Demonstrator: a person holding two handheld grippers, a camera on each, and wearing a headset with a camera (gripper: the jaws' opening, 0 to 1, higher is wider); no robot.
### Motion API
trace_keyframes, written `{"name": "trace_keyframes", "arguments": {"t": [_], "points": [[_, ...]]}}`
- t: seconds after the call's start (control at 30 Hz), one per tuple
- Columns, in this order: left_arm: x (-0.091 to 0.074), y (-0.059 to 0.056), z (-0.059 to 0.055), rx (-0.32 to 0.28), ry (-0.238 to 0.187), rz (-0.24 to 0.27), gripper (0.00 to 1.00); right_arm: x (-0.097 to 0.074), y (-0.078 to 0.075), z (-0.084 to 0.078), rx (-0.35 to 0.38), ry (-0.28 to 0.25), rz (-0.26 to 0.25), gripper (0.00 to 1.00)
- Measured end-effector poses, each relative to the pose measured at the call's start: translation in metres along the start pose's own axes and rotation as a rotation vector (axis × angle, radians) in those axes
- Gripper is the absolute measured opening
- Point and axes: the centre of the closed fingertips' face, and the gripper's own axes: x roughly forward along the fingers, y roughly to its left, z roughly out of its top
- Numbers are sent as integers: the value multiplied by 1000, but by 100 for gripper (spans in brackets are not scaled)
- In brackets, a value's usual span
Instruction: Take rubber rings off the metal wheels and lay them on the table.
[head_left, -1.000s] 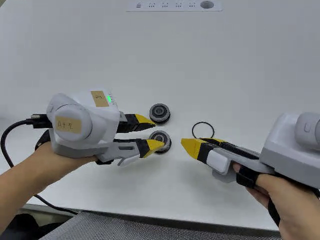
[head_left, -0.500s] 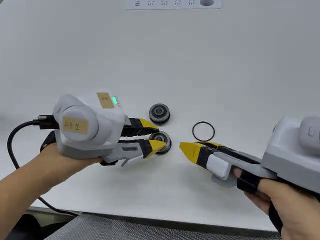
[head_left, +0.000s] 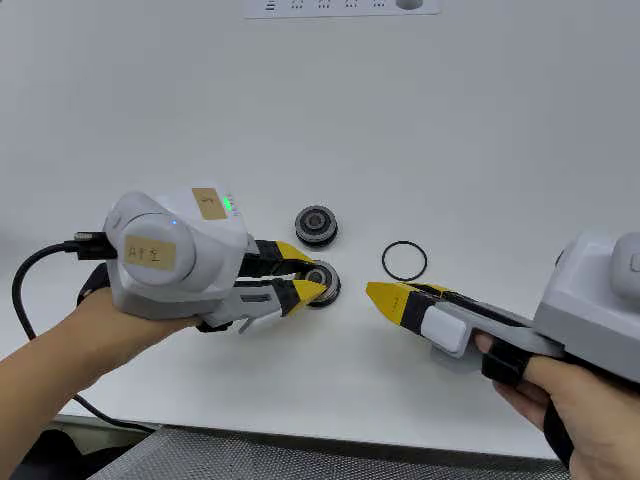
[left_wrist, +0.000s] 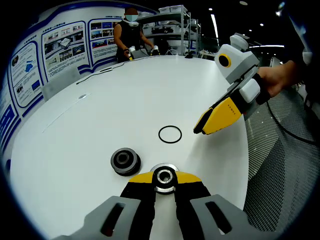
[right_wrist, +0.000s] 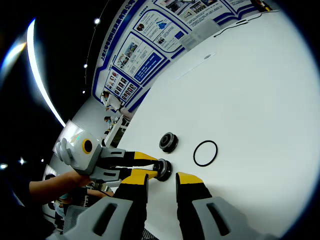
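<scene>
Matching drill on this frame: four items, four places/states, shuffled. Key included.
Items
1. rubber ring
2. near wheel
3. far wheel
4. right gripper

Places/states
A. between the jaws of the left gripper
B. open, holding nothing, tips short of both wheels
C. lying flat on the table, off any wheel
D. free on the table, touched by neither gripper

Pairs: 1-C, 2-A, 3-D, 4-B
</scene>
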Motion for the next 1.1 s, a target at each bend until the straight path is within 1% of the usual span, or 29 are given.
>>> {"name": "trace_keyframes", "arguments": {"t": [0.03, 0.07, 0.17, 0.33, 0.4, 0.47, 0.53, 0.6, 0.63, 0.73, 0.77, 0.83, 0.97, 1.1], "points": [[1, 0, 0, 19, -1, -4, 14, 0, 0, 0, 6, -2, 2, 23], [0, 0, -1, 13, 5, -2, 14, 0, 0, 0, 7, -2, 2, 23], [0, -1, -2, 28, 9, -6, 14, 0, 0, -1, 2, 2, 1, 23], [0, -1, -3, 63, 17, -11, 14, 3, 5, 0, 12, 0, 15, 23], [-1, -2, -3, 66, 23, -13, 14, 7, 8, -1, 22, 5, 26, 23], [-1, -2, -4, 77, 31, -16, 13, 13, 11, -4, 31, 21, 39, 24], [-1, -2, -4, 93, 40, -18, 13, 20, 15, -5, 40, 25, 46, 29], [-1, -2, -4, 92, 41, -18, 13, 25, 19, -4, 53, 16, 56, 39], [-2, -2, -4, 96, 41, -20, 13, 29, 24, -4, 70, 21, 67, 42], [-2, -2, -5, 99, 36, -25, 13, 39, 31, -6, 99, 34, 83, 45], [-2, -2, -5, 101, 36, -26, 12, 40, 32, -7, 109, 41, 81, 46], [-3, -2, -5, 105, 34, -28, 12, 44, 30, -8, 112, 40, 60, 47], [-4, -2, -6, 114, 41, -29, 12, 48, 22, -7, 133, 30, 20, 48], [-6, -2, -7, 119, 45, -39, 12, 50, 21, -11, 165, 49, 29, 48]]}}
